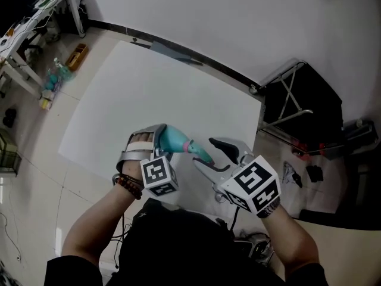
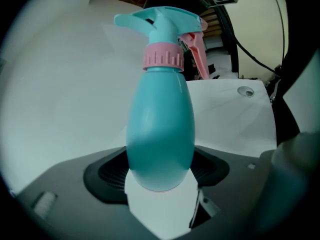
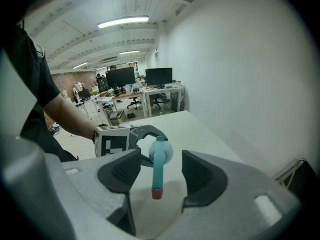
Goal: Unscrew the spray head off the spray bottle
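A teal spray bottle (image 1: 172,139) lies nearly level above the white table's near edge, and my left gripper (image 1: 156,137) is shut on its body. In the left gripper view the bottle (image 2: 160,134) sits with its base between the pads, the pink collar (image 2: 162,59) and teal spray head (image 2: 160,21) pointing away. My right gripper (image 1: 217,154) stands open around the spray head (image 1: 199,152). In the right gripper view the spray head (image 3: 159,169) with its pink nozzle tip (image 3: 156,194) lies between the two pads, and a gap shows on each side.
The white table (image 1: 149,94) stretches away in front of me. A black folding stand (image 1: 297,100) is on the floor to the right, with small tools near it. Bottles and a rack (image 1: 53,76) stand at the far left. Desks with monitors (image 3: 140,79) fill the room behind.
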Tool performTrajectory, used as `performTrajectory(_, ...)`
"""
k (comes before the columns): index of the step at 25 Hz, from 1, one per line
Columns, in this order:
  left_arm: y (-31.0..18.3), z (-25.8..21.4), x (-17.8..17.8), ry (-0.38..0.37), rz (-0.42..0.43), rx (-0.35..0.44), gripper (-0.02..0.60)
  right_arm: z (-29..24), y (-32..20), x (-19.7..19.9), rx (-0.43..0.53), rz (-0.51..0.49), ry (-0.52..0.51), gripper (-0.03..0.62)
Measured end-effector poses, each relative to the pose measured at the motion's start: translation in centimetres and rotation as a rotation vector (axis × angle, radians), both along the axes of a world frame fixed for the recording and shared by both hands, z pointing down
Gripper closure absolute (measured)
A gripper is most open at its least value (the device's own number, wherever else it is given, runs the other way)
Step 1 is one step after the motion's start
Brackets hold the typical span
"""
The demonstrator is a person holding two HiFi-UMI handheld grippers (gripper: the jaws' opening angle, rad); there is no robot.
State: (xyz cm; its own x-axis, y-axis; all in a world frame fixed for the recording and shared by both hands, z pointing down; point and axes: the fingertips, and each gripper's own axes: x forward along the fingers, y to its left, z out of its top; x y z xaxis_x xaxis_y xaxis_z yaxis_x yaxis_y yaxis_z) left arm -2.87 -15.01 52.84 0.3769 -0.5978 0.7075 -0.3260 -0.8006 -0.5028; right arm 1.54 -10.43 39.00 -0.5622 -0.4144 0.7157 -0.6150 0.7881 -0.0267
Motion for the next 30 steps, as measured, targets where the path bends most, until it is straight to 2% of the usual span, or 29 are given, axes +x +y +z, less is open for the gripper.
performTrajectory(4, 1.2, -1.2, 0.9, -0.068, 0.028, 0.036, 0.183, 0.9, 1.0, 0.6, -0.04, -0.028, 0.016, 0.356)
performTrajectory(8, 2.2, -2.5, 2.3, -0.098, 0.053, 0.072, 0.184, 1.8, 1.9, 1.4, -0.103, -0.027, 0.016, 0.356)
performTrajectory(14, 3.5, -1.7, 3.0, -0.189, 0.036, 0.085, 0.184, 3.2, 3.0, 2.8, -0.186, 0.008, 0.015, 0.358)
performTrajectory(17, 3.5, -2.1, 3.7, -0.178, 0.022, 0.095, 0.184, 3.7, 3.3, 3.2, -0.241, 0.046, -0.005, 0.368)
performTrajectory(21, 3.8, -2.5, 4.0, -0.17, 0.019, 0.09, 0.184, 4.1, 3.6, 3.3, -0.343, 0.111, -0.084, 0.401)
performTrajectory(26, 4.1, -2.0, 3.9, -0.205, 0.037, 0.083, 0.184, 3.8, 3.8, 3.5, -0.334, 0.117, -0.087, 0.459)
performTrajectory(30, 4.7, -2.1, 4.3, -0.194, 0.053, 0.058, 0.184, 3.9, 4.2, 3.8, -0.284, 0.078, -0.036, 0.462)
